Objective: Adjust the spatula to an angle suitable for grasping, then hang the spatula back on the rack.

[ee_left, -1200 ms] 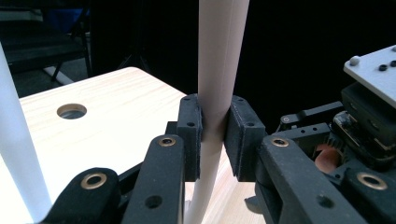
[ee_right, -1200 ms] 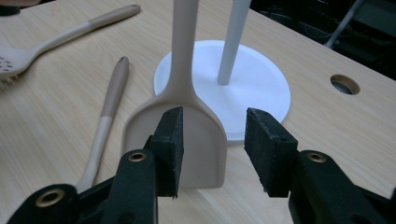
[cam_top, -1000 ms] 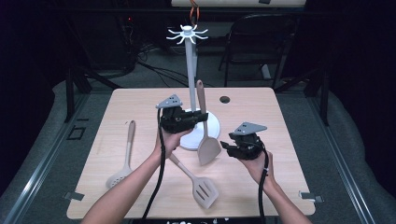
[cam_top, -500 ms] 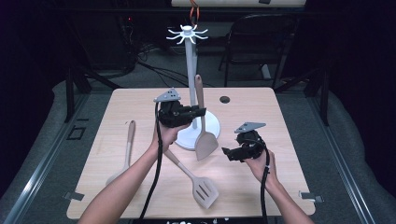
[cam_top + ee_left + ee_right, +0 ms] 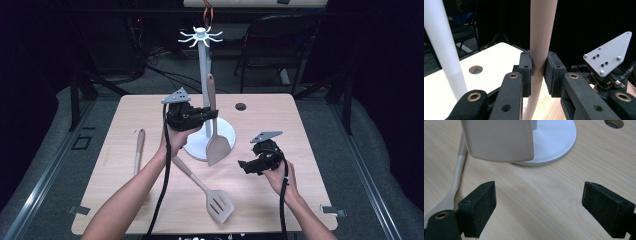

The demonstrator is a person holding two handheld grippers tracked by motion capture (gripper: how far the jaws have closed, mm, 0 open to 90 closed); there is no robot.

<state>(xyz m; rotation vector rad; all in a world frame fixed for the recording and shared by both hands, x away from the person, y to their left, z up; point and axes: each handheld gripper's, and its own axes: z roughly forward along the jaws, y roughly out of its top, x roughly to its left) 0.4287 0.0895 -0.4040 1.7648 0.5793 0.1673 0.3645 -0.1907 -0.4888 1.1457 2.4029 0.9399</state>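
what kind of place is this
Probably a lab or studio set up for recording: a bare wooden table in a dark room, cables on the floor, and a utensil stand staged with spatulas.

Bright overhead light falls on the pale tabletop (image 5: 280,200) while the surrounding room stays dark; close-up jaws appear slightly soft, shadows faint.

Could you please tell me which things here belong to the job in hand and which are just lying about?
In the job:
- solid spatula, clamped upright in the left tongs
- white hook stand
- right tongs, open, nothing between them

Lying about:
- slotted spatula
- utensil at the table's left
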